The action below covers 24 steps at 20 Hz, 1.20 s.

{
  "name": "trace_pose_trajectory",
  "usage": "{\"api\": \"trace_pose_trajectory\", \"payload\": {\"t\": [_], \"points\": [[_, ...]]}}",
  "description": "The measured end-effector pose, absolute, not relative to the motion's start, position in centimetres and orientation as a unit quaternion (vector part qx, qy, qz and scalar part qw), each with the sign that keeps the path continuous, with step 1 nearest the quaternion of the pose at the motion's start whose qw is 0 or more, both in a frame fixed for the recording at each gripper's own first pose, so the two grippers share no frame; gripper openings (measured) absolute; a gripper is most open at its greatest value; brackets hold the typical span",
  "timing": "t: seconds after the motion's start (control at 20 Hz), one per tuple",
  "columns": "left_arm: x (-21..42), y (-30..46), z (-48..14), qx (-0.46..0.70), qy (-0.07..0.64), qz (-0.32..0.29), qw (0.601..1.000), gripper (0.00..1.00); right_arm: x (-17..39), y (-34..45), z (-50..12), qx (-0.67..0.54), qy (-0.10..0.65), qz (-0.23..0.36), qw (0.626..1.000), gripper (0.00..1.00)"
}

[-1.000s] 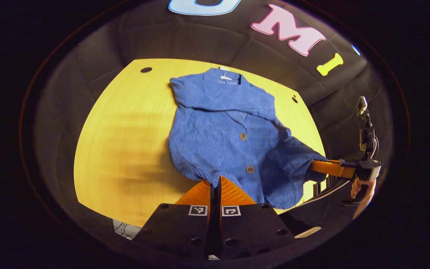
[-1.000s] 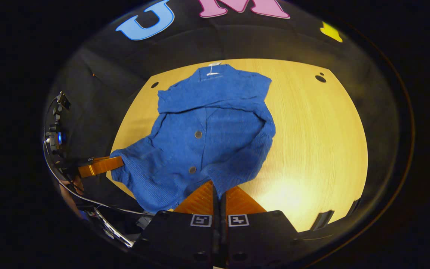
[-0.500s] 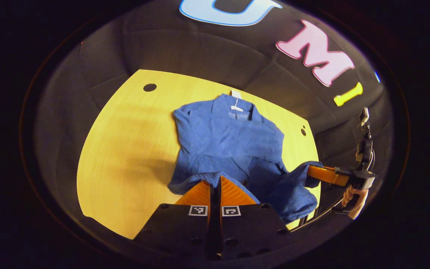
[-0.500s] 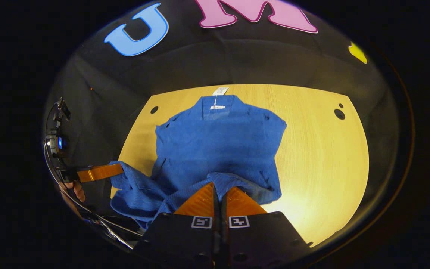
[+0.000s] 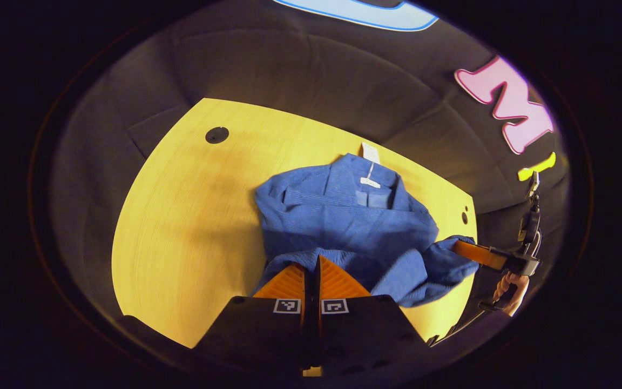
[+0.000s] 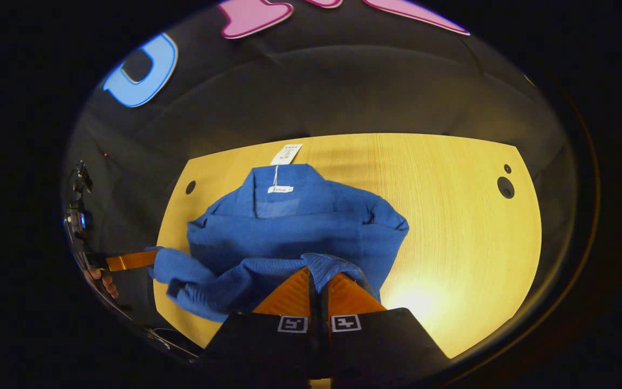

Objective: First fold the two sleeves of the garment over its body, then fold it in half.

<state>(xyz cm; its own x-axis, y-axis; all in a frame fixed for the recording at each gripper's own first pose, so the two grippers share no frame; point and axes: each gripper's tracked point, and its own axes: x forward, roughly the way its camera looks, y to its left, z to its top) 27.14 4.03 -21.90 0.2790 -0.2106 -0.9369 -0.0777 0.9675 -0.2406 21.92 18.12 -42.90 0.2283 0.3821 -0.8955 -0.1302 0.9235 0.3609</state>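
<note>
With each hem corner of the blue ribbed knit cardigan (image 6: 295,227) pinched between pressed-together orange fingers, the left gripper (image 5: 311,273) and right gripper (image 6: 317,283) should carry the hem level toward the collar at the bench's (image 6: 451,232) far edge, landing both corners together. The white paper tag (image 6: 286,153) lies beyond the collar; round holes (image 6: 505,187) mark the bench's far corners, nothing blocking.

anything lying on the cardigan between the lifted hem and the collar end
Nothing visible: the blue cardigan is bare from the held hem to its collar, and the wooden table beyond is unobstructed.
</note>
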Motion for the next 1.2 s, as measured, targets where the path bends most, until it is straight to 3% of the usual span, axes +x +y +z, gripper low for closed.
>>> {"api": "trace_pose_trajectory", "payload": {"t": [0.6, 0.75, 0.8, 0.95, 1.2], "points": [[33.6, 4.8, -28.4, -0.130, 0.611, -0.036, 0.780, 0.00, 26.4, 16.6, -51.1, 0.157, 0.630, 0.106, 0.753, 0.00], [34.5, 4.7, -29.1, -0.139, 0.596, -0.036, 0.790, 0.02, 27.2, 16.9, -51.4, 0.162, 0.617, 0.103, 0.763, 0.08], [34.7, 5.0, -27.5, -0.148, 0.582, -0.035, 0.799, 0.12, 27.6, 16.8, -51.6, 0.159, 0.608, 0.101, 0.771, 0.31], [36.0, 6.0, -27.9, -0.120, 0.548, 0.005, 0.828, 0.87, 28.9, 15.8, -51.4, 0.136, 0.576, 0.096, 0.800, 0.99], [37.5, 6.3, -23.8, -0.091, 0.480, -0.004, 0.872, 0.85, 32.6, 16.0, -46.9, 0.189, 0.497, 0.089, 0.842, 0.98]]}}
